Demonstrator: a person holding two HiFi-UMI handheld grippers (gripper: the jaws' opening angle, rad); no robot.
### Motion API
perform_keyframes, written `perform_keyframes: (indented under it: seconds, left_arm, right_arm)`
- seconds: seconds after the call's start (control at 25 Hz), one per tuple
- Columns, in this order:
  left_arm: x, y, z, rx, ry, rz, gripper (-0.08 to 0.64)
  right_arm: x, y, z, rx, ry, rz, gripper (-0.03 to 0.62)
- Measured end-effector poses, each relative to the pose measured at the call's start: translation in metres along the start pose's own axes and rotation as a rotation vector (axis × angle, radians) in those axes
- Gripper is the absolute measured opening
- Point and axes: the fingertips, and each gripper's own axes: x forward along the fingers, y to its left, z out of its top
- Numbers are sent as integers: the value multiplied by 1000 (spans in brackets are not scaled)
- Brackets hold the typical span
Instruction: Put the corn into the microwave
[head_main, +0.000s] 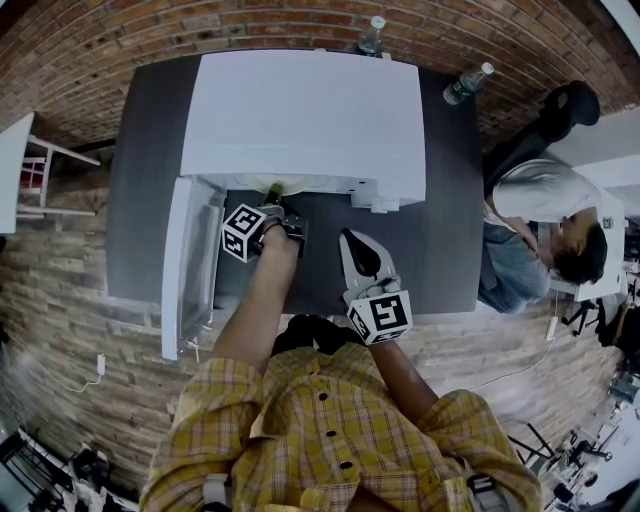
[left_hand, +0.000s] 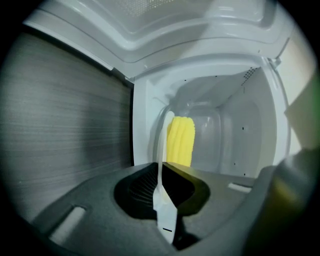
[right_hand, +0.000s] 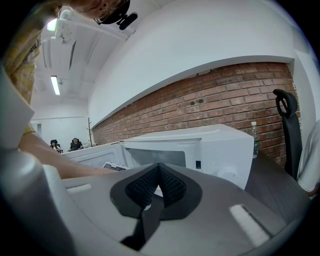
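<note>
Inside the microwave (left_hand: 225, 115), corn (left_hand: 181, 140) juts beyond left gripper (left_hand: 161, 167) fingers (left_hand: 142, 187) clamping its stalk (left_hand: 161, 145); right gripper (right_hand: 159, 172) fingers (right_hand: 172, 189) closed.

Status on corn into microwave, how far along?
Done: microwave door stands open. In hand: left gripper is shut on a thin white edge with the corn beside it, at the cavity opening. Left: set it down, release, pull out. Right gripper is shut, empty.

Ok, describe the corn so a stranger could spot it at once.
Start at the white microwave on the dark table, its door open. Inside the cavity, just ahead of the left gripper, is the corn: a ribbed, bright yellow cob, the only coloured thing among white walls.
</note>
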Motion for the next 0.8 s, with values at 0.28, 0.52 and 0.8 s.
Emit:
perform_keyframes:
  seconds: [0.28,0.52,0.8]
  left_arm:
    - [0,2,-1,14,21,69,39]
    - [0,12,-1,-24,30,88,143]
    - [2,12,1,-38,35,56,146]
  right_arm:
    - [-3,-4,2,2,0,-10,0]
    - [-5,-6,-2,10,11,-16,0]
    - [-8,-5,-2,3,10,-19,0]
